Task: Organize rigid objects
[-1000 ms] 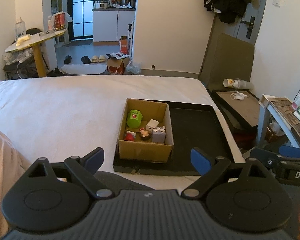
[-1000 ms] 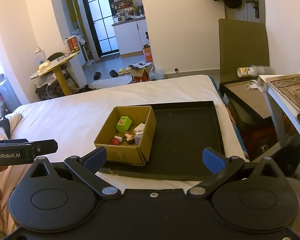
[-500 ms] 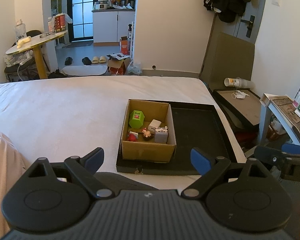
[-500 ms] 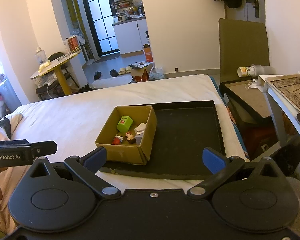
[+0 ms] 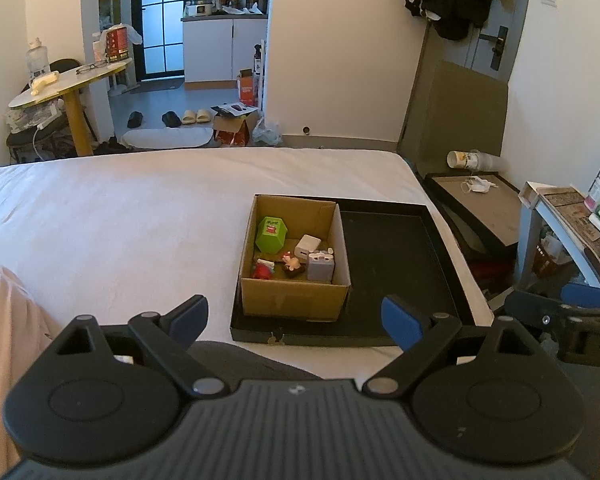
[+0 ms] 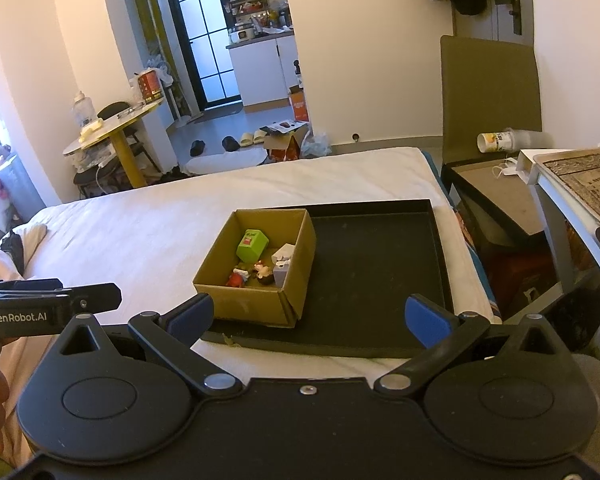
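The open brown cardboard box (image 5: 294,264) of small toys sits at the left end of the flat black tray (image 5: 396,268) on the bed, ahead of both grippers. The left gripper (image 5: 296,318) faces it squarely and seems marginally nearer; the right gripper (image 6: 308,316) sees it ahead-left. Both sets of fingers are spread wide, empty.

- Bare black tray (image 5: 388,264) floor is seen right of centre in the left wrist view, open from above.
- The tray's left part is taken up by the cardboard box (image 5: 296,300), its walls enclosing small toys.
- Wide bare bed (image 5: 120,220) is seen at left.
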`<state>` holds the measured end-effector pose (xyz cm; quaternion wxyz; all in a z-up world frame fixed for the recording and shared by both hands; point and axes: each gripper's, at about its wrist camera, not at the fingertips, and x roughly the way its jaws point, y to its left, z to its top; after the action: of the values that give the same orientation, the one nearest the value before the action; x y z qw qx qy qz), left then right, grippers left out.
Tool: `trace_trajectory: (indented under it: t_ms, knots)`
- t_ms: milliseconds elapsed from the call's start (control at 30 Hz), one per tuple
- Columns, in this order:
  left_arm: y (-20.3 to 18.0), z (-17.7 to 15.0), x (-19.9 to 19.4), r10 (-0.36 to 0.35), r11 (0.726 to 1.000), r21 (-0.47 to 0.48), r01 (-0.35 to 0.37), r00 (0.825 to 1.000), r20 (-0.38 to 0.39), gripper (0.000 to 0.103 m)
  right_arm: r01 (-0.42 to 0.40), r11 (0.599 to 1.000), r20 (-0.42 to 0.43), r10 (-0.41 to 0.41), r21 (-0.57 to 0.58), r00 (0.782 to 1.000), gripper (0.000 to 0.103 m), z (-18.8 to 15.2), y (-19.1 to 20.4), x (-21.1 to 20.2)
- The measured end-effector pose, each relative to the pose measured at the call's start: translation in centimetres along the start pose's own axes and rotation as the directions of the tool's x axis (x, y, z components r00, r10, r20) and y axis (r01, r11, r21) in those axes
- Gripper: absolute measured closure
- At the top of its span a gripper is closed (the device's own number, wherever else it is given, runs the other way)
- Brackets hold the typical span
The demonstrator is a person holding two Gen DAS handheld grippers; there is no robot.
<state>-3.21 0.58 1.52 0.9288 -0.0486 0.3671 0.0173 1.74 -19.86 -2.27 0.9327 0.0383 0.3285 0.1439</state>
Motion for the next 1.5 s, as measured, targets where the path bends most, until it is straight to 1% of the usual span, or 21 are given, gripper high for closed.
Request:
trace_trajectory:
  t_ms: [100,867,1500]
  knots:
    - [0.01,-0.07,0.09,0.006,1.0,0.002,-0.006,1.0,-0.003,0.01,-0.009,1.0,-0.003,0.009,0.0,1.0,0.0,-0.04,0.05,0.0]
    - [0.19,-0.08,-0.02,0.009,1.0,0.0,-0.009,1.0,-0.006,0.01,0.002,1.0,-0.014,-0.002,0.008,1.0,0.0,-0.31,0.27,0.15]
    - [0.16,-0.12,-0.39,0.01,1.0,0.007,-0.01,1.0,0.006,0.01,0.001,1.0,-0.016,-0.001,0.009,1.0,0.0,-0.43,0.33,0.19]
